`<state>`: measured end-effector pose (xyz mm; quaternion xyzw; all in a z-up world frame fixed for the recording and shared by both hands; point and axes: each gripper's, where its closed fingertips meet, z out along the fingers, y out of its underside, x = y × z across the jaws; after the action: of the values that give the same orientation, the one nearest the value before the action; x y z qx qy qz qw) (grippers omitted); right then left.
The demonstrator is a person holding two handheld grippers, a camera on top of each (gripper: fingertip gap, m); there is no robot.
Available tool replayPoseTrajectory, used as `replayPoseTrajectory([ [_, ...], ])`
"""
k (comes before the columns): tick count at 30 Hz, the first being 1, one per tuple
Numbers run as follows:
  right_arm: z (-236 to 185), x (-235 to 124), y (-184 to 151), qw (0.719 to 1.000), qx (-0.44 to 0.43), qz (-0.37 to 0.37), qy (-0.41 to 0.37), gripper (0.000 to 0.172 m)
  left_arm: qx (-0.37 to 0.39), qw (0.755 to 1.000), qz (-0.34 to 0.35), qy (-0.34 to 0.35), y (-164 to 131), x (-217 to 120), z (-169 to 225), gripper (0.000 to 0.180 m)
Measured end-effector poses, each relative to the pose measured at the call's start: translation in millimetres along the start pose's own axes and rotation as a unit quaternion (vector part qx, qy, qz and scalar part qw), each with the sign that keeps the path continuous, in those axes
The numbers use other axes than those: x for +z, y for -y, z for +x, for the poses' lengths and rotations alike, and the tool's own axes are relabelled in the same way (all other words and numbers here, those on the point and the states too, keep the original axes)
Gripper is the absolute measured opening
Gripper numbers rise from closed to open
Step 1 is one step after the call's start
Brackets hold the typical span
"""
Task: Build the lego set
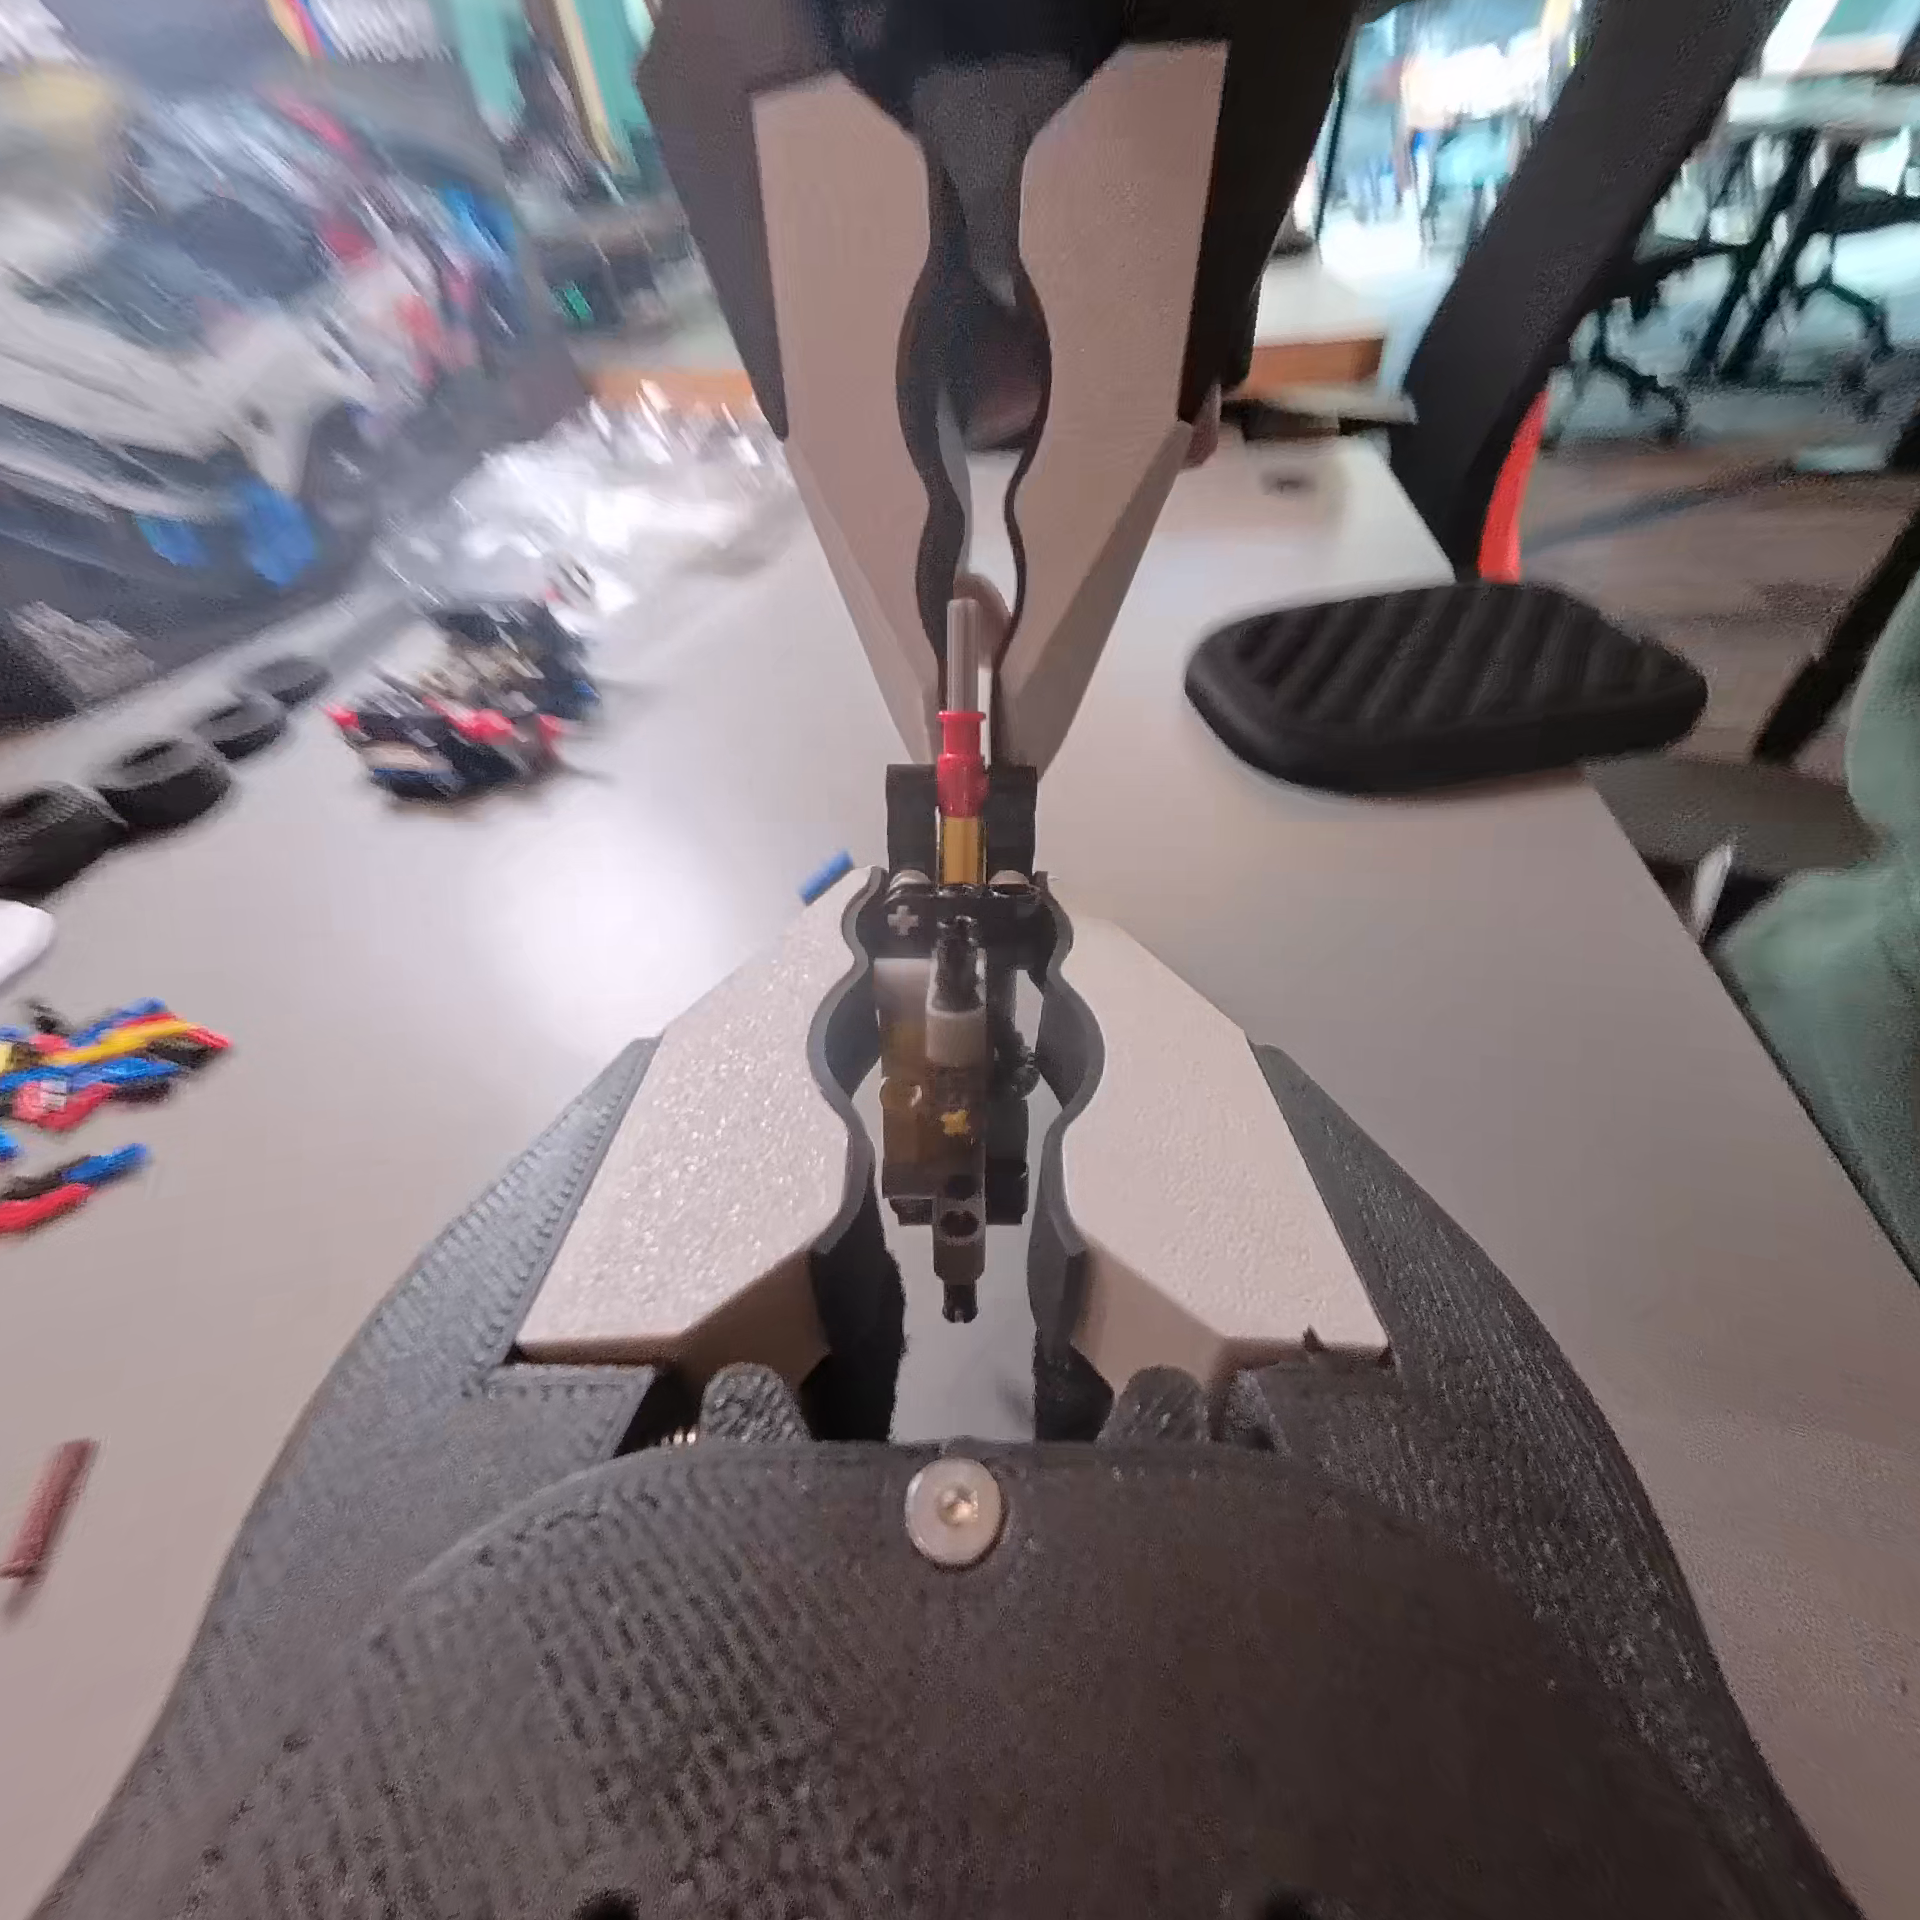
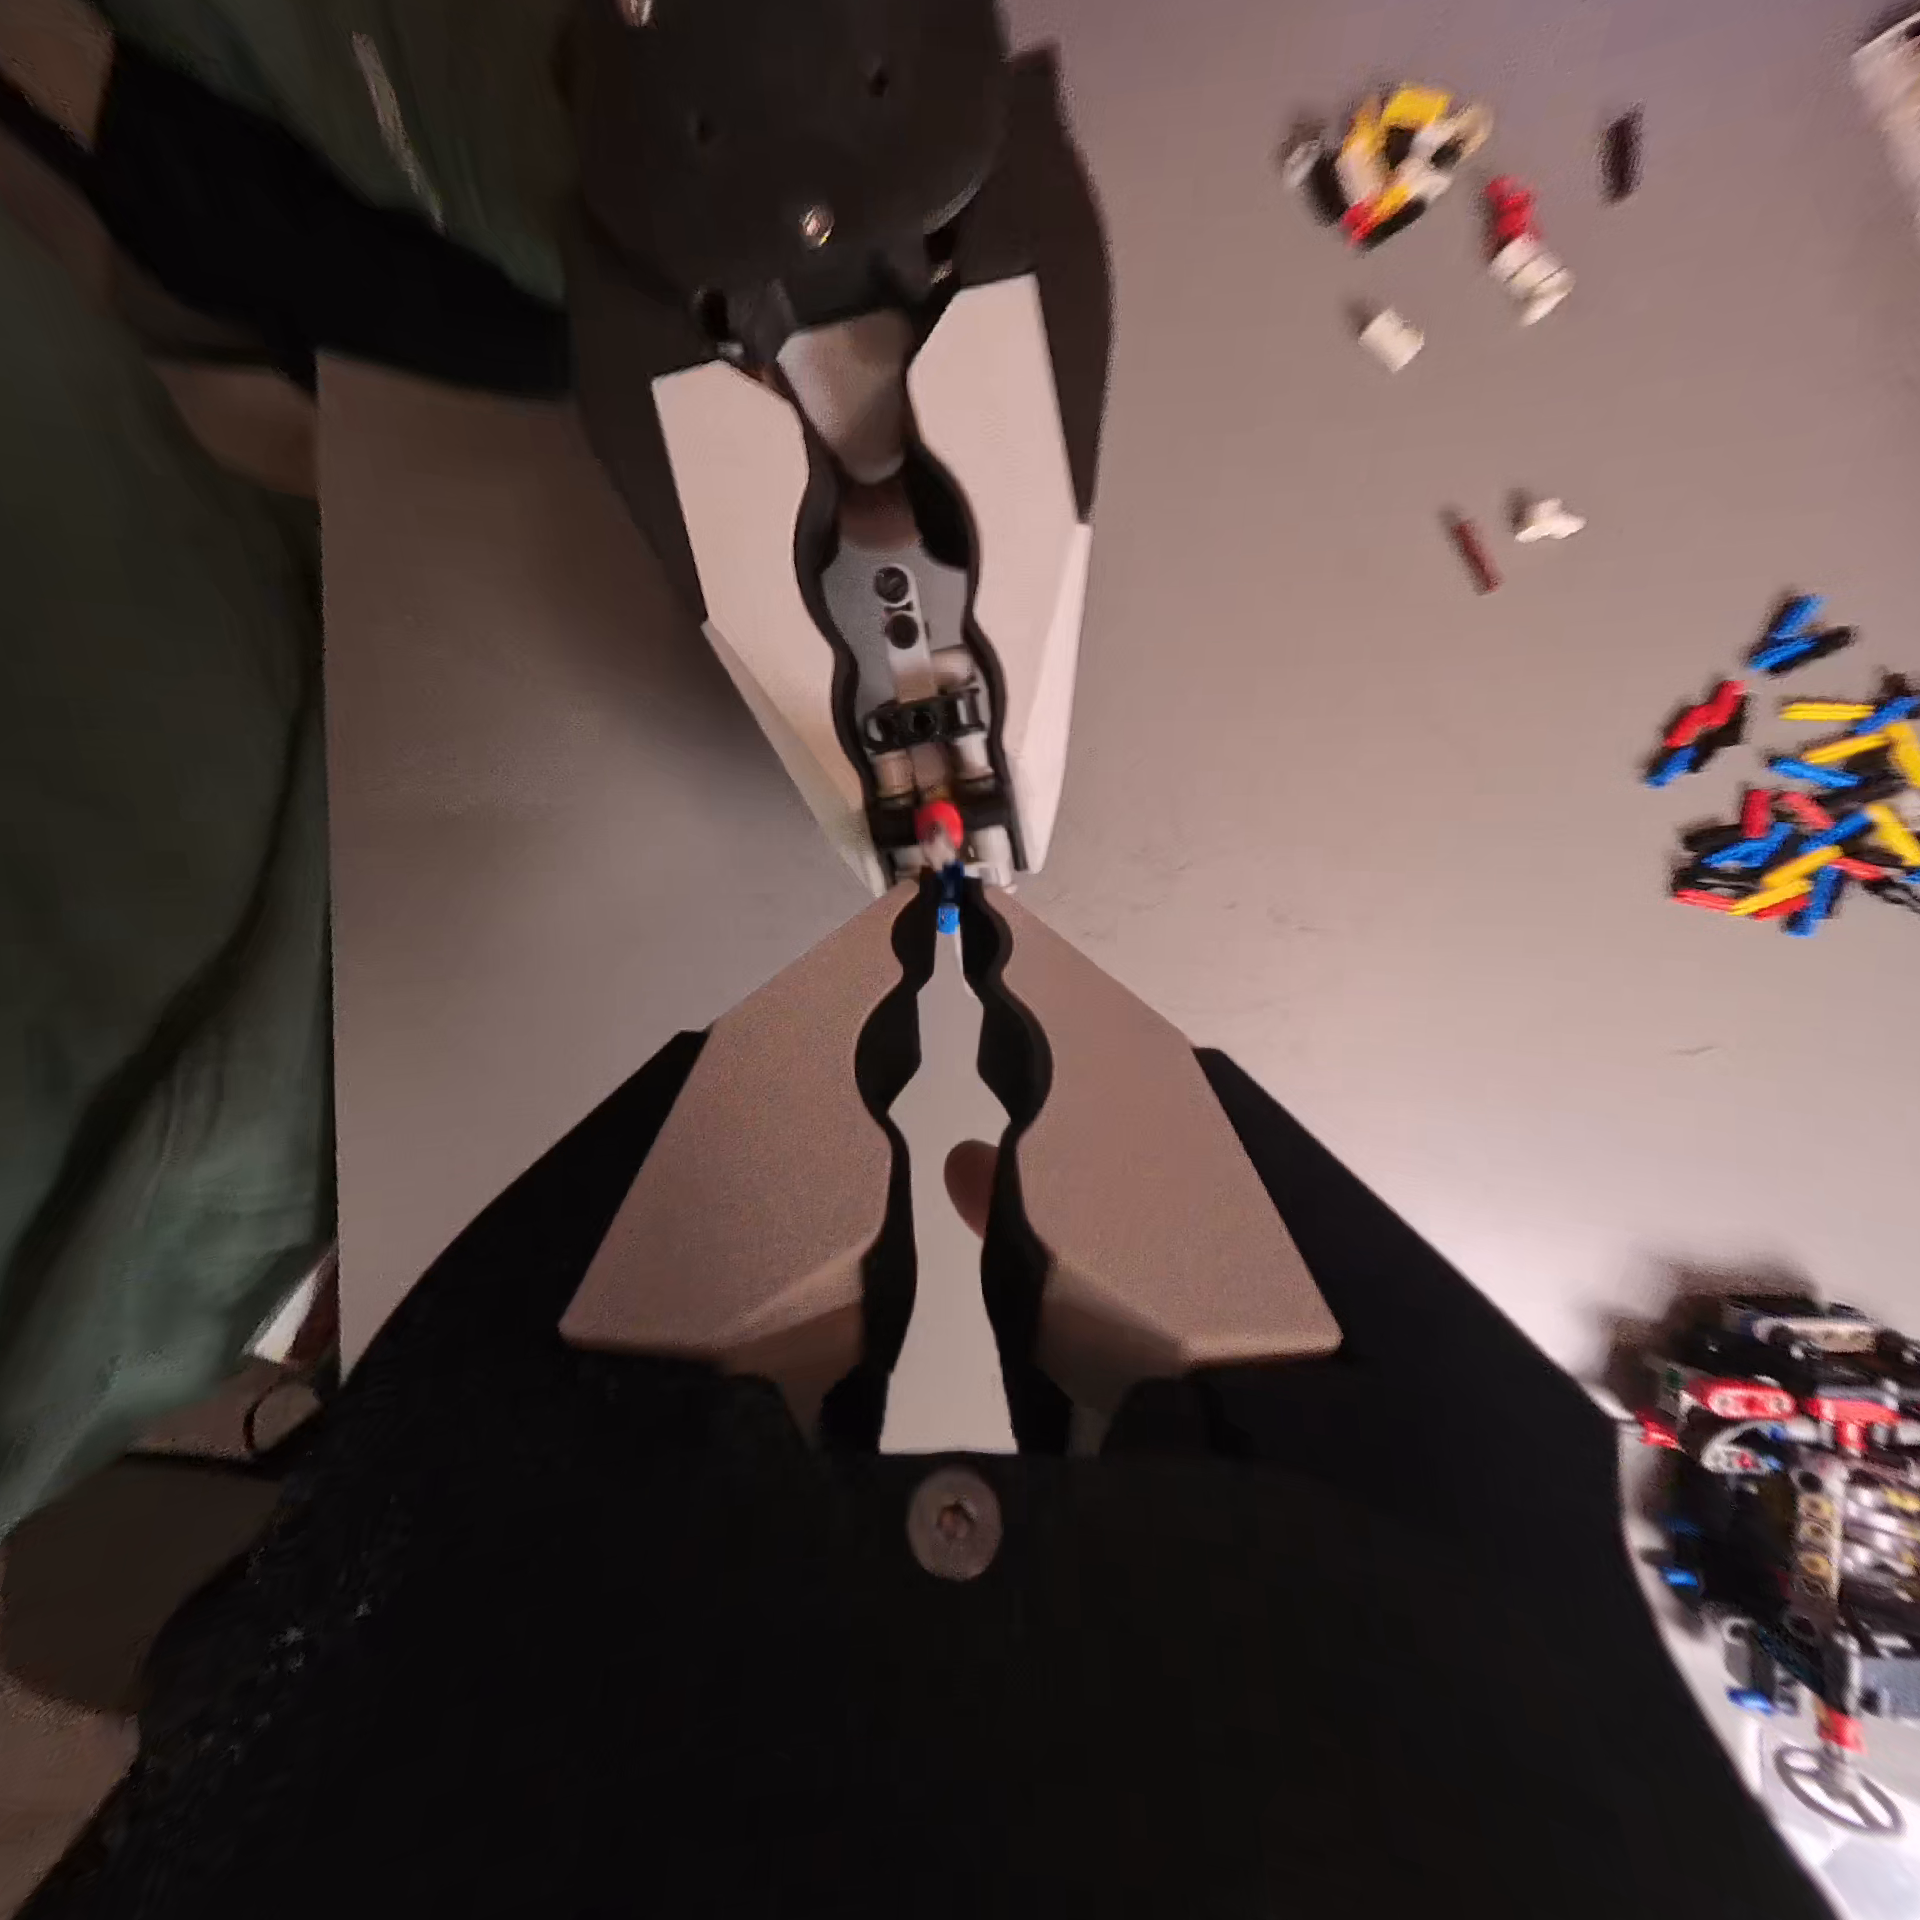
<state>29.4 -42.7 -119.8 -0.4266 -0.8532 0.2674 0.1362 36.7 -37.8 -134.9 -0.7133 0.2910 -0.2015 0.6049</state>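
My left gripper [image 1: 956,906] is shut on a small brick assembly [image 1: 951,1081] of black, tan and white parts, held above the grey table [image 1: 1299,1039]. A yellow tube [image 1: 958,844] and a red bush [image 1: 958,764] stick out of its front. My right gripper [image 1: 964,743] comes in from above, shut on a thin grey axle [image 1: 961,649] that runs into the red bush. In the right wrist view my right gripper [image 2: 948,920] pinches the axle's blue end [image 2: 948,914]. It meets the left gripper [image 2: 951,868] tip to tip at the assembly [image 2: 914,717].
Black tyres [image 1: 156,779] and a pile of loose parts [image 1: 468,707] lie at left. Coloured pins [image 2: 1808,810] and a half-built model car [image 2: 1787,1475] lie at right in the right wrist view. A black chair armrest [image 1: 1444,686] sits by the table edge. Both grippers' tips are close together, under 4 cm apart.
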Motion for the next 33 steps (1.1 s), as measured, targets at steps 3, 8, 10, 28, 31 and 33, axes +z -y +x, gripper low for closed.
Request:
replayPoseTrajectory([
  [3, 6.0, -17.8, 4.5, 0.999, 0.000, 0.035, -0.023, 0.003, -0.018, 1.000, 0.022, -0.006, 7.3, -3.2, -4.2, 0.024],
  [8, -1.1, -23.1, 14.2, 0.988, 0.064, 0.141, -0.012, 0.003, -0.060, 0.994, 0.085, -0.047, 22.6, -6.6, 3.0, 0.024],
  [10, -2.3, -24.7, 16.3, 0.981, 0.084, 0.177, -0.010, 0.003, -0.072, 0.991, 0.101, -0.057, 26.7, -7.8, 5.1, 0.024],
  [28, -9.9, -12.8, 36.0, 0.982, 0.051, 0.184, -0.020, 0.003, -0.068, 0.994, 0.060, -0.068, 13.8, -1.4, 12.0, 0.025],
  [31, -6.5, -15.3, 28.8, 0.981, 0.063, 0.183, -0.021, 0.003, -0.062, 0.996, 0.028, -0.059, 6.7, 1.9, 11.7, 0.025],
  [33, -4.3, -15.0, 22.5, 0.981, 0.071, 0.180, -0.026, 0.003, -0.064, 0.997, 0.006, -0.052, 2.1, 3.1, 9.6, 0.024],
])
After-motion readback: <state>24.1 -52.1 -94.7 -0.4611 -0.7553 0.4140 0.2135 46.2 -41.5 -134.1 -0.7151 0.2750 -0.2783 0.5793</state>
